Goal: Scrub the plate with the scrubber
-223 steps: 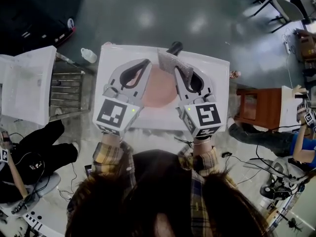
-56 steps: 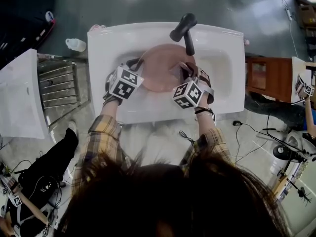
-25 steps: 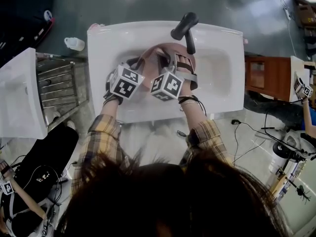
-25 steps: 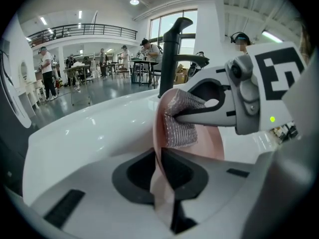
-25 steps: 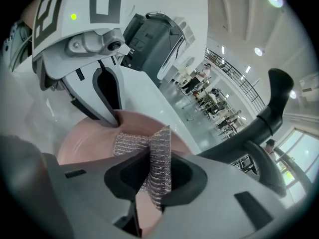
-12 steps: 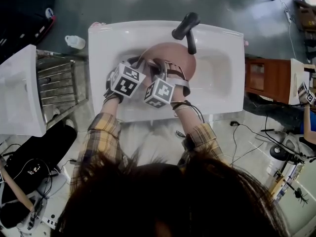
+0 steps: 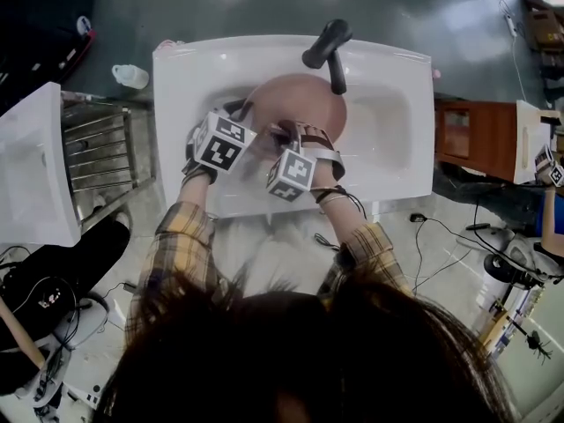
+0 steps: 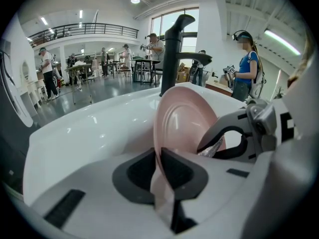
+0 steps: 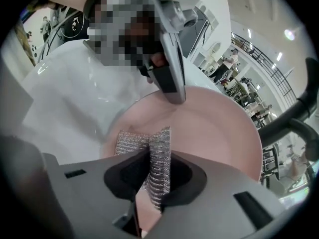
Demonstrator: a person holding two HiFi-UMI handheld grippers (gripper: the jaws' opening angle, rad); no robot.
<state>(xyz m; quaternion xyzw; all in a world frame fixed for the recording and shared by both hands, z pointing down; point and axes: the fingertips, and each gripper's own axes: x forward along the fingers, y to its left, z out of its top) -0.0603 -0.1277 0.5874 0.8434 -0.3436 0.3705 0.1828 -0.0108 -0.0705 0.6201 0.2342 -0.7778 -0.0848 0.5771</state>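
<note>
A: A big open hall with other people at work behind, and in front a white sink (image 7: pixel 388 69) with a black faucet (image 7: pixel 327 46) at its back. Where's the plate?

B: The pink plate (image 8: pixel 185 121) stands tilted on edge in the basin, under the faucet. The left hand-held gripper (image 8: pixel 158 159) has its jaws pinched narrow on the near rim, one pad on each face.

A: And the scrubber?

B: The silver mesh scrubber (image 9: pixel 157 151) is clamped in the right hand-held gripper (image 9: pixel 155 173). It's folded where the jaws squeeze it, and its free end looks to be against the plate's inner face, low and to the left.

A: How would you expect them to handle?

B: The plate looks stiff and glossy. I'd guess it's slippery, and breakable if it's ceramic, which I can't tell. A rim grip like this seems right, but it's thin purchase, so hard sideways rubbing could twist the plate in the pads. The scrubber looks light, soft and springy, so it should give under pressure. Holding it by the middle leaves mesh sticking out to do the work.

A: Any brand or label?

B: None I can read on the plate, scrubber or sink. There are only the black-and-white square markers (image 7: pixel 221 143) on each gripper's cube — patterns, not words.
</note>
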